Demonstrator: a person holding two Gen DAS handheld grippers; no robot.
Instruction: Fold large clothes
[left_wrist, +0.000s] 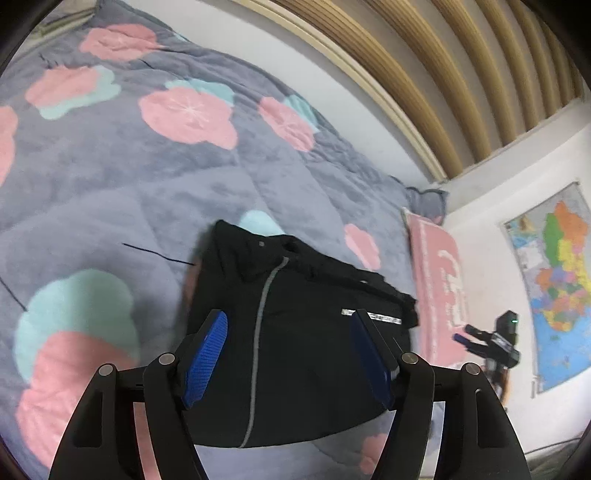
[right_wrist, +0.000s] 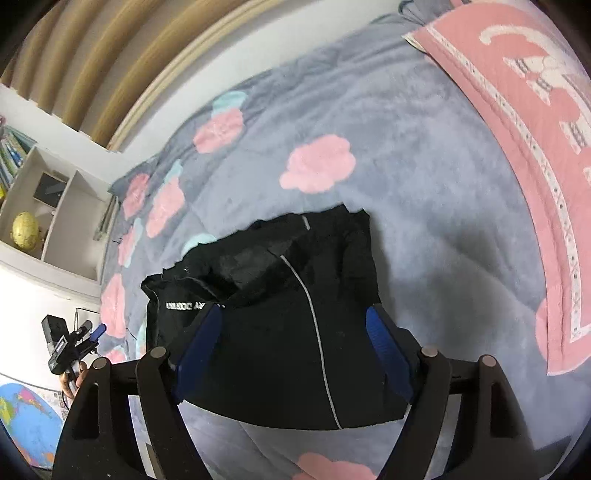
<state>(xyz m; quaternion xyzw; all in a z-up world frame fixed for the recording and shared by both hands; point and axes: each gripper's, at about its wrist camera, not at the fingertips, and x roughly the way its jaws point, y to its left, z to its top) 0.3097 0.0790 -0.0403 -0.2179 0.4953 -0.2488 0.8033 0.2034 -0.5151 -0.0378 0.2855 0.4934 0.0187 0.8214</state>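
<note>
The left gripper (left_wrist: 288, 354) and right gripper (right_wrist: 295, 354) gape wide, holding nothing, above the folded black jacket (left_wrist: 295, 350) (frame centre) on the blanket (left_wrist: 110, 177), zipper (left_wrist: 258, 332) running away from both.

- The left gripper (left_wrist: 288, 332) hangs above a folded black jacket (left_wrist: 295, 362), jaws spread wide — nothing between the blue pads (left_wrist: 207, 354).
- The jacket lies on a grey floral blanket (left_wrist: 129, 166).
- The right gripper (left_wrist: 466, 334) shows at the far right, too small and blurred to judge — beside a wall map (left_wrist: 557, 280).
</note>
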